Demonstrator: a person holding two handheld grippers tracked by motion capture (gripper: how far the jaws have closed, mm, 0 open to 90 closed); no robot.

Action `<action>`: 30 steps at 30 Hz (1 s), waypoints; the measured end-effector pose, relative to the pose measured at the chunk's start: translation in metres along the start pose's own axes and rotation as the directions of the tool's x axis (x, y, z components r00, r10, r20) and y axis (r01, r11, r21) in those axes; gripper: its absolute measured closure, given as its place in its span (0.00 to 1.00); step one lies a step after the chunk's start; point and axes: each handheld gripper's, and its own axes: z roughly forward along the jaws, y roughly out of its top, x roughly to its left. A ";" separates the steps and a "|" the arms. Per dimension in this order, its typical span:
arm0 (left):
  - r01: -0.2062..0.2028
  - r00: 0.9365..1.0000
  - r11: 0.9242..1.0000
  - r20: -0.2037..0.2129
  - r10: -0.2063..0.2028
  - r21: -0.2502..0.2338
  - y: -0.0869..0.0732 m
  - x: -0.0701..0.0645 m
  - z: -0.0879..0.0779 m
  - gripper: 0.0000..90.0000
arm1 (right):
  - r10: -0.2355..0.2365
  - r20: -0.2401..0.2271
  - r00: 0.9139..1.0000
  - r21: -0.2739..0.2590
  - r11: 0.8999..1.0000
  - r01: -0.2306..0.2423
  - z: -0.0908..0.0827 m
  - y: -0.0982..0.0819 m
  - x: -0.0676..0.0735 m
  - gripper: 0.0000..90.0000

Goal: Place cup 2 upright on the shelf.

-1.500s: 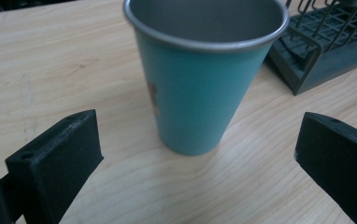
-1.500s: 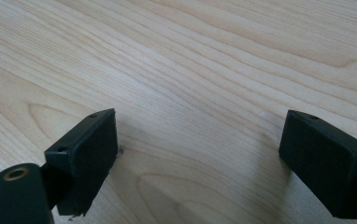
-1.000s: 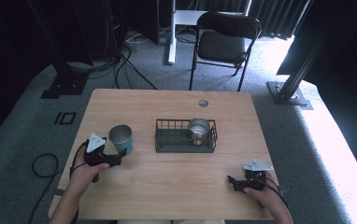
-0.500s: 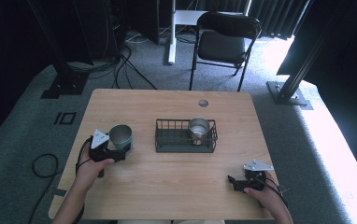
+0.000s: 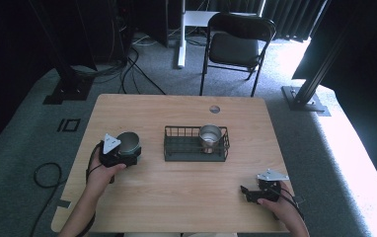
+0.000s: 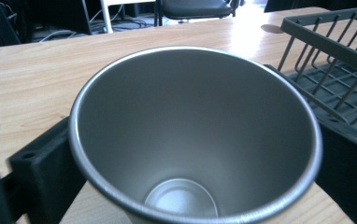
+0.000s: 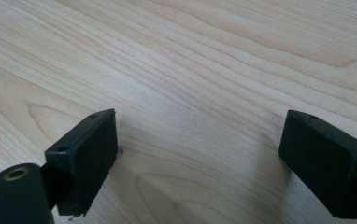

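Hiding left tongs (image 5: 127, 157): steel cup (image 6: 195, 135)

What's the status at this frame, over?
Left gripper shut on the empty steel cup, beside the black wire basket. Right gripper open over bare wooden table. Second steel cup occupies basket's right end.

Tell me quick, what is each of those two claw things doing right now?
Left gripper: closed on the metal cup, one jaw on each side.
Right gripper: open, holding nothing, over the bare wooden table.
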 end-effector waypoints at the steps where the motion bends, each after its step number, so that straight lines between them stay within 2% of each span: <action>1: -0.004 1.000 1.000 -0.008 0.004 0.001 0.001 0.000 0.001 0.05 | 0.000 0.000 1.000 0.000 1.000 0.000 0.000 0.000 0.000 0.12; 3: -0.006 1.000 1.000 -0.005 0.006 0.003 0.001 -0.001 0.002 0.07 | 0.000 0.000 1.000 0.000 1.000 0.000 0.000 0.000 0.000 0.12; 5: -0.013 1.000 1.000 -0.017 0.013 0.010 0.001 -0.001 0.003 0.10 | 0.000 0.000 1.000 0.000 1.000 0.000 0.000 0.000 0.000 0.12; 7: -0.004 0.999 1.000 -0.036 0.004 -0.001 0.001 0.000 0.003 0.14 | 0.000 0.000 1.000 0.000 1.000 0.000 0.000 0.000 0.000 0.12; 12: -0.028 1.000 0.999 -0.013 0.028 -0.019 -0.001 0.001 0.004 0.15 | 0.000 0.000 1.000 0.000 1.000 0.000 0.000 0.000 0.000 0.12; 15: -0.030 1.000 0.999 -0.003 0.030 -0.010 0.001 0.001 0.003 0.15 | 0.000 0.000 1.000 0.001 1.000 0.000 0.000 0.000 0.000 0.12; 16: -0.029 1.000 0.999 -0.001 0.029 -0.021 0.002 0.002 0.002 0.15 | 0.000 0.000 1.000 0.001 1.000 0.000 0.000 0.000 0.000 0.12; 24: -0.027 0.999 0.999 0.025 0.028 -0.037 0.016 0.003 -0.008 0.15 | 0.000 0.001 1.000 0.000 1.000 0.000 0.000 0.000 0.000 0.12; 30: -0.014 0.999 0.997 0.043 0.018 -0.075 0.034 0.000 -0.015 0.15 | 0.000 0.000 1.000 0.000 1.000 0.000 0.000 0.000 0.000 0.12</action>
